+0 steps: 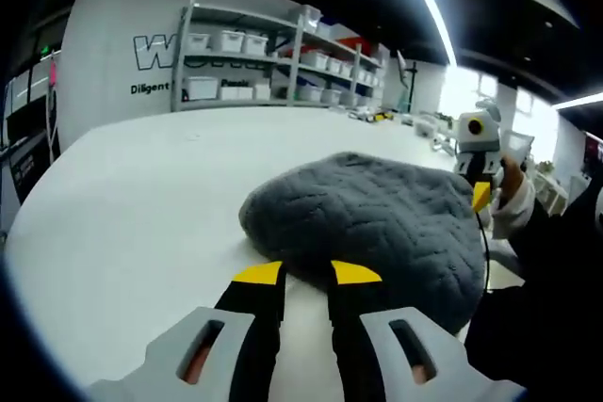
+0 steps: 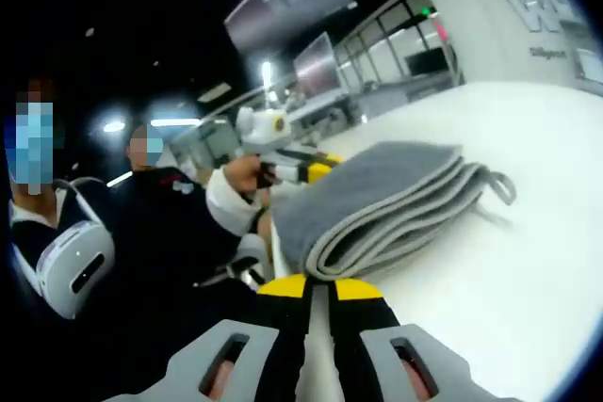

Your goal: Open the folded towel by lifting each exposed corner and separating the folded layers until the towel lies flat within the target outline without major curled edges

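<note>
A grey quilted towel [image 1: 377,223] lies folded on the white table [image 1: 141,195], in a rounded heap. My left gripper [image 1: 307,275] is open just short of its near edge, with nothing between its yellow-tipped jaws. The right gripper [image 1: 480,197] shows at the towel's far right side, held in a hand. In the right gripper view the towel [image 2: 377,195] shows its stacked folded layers edge-on and a small loop [image 2: 499,185]. My right gripper [image 2: 320,287] hangs just before that folded edge, its jaws a narrow gap apart and empty. The left gripper [image 2: 316,168] is beyond the towel.
Shelves with white bins [image 1: 273,63] stand against the far wall. Small items [image 1: 415,124] lie at the table's far right. A person in dark clothes [image 2: 179,214] stands close at the table edge [image 2: 283,261]. Bare tabletop [image 2: 509,270] stretches beside the towel.
</note>
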